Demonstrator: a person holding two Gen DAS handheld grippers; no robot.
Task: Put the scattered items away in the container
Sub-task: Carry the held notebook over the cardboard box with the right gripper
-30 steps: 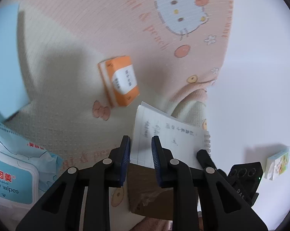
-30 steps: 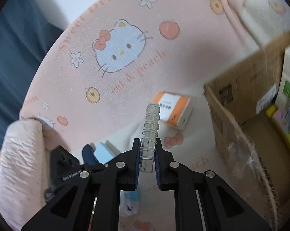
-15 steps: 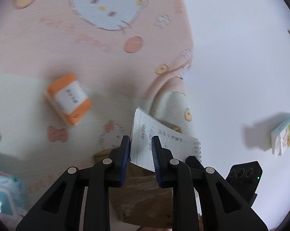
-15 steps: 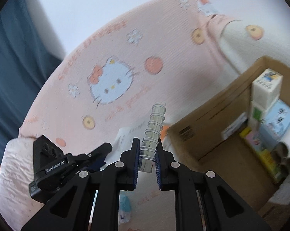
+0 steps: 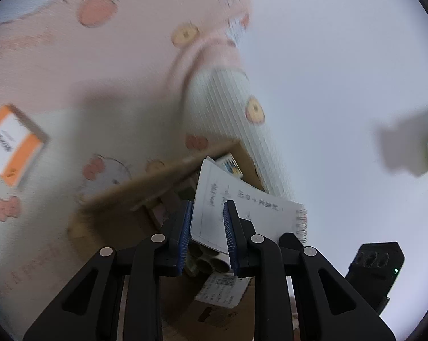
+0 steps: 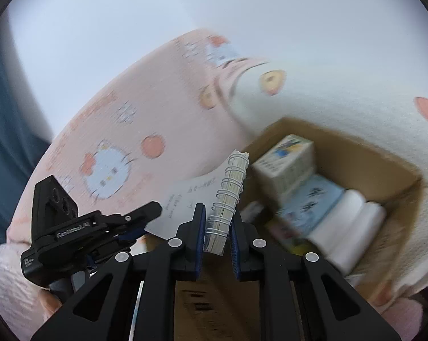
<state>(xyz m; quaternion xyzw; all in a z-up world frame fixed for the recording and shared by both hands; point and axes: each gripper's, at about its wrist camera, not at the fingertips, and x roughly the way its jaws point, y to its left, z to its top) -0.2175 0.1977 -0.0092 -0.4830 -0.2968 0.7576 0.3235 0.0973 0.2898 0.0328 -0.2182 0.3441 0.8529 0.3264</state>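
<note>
Right wrist alone shows its fingers (image 6: 216,228) clamping the notebook's (image 6: 228,196) spiral; left fingers (image 5: 207,228) pinch a page.

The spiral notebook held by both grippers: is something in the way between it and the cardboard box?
Nothing visible blocks it. The spiral notebook hangs at the open top of the cardboard box, with no lid or flap across. Packages and rolls fill the far side; the near part looks free.

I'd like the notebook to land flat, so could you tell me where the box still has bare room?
Bare floor shows in the cardboard box by its far wall. The middle is crowded: carton, blue pack, white rolls. The notebook hangs at its near-left edge.
</note>
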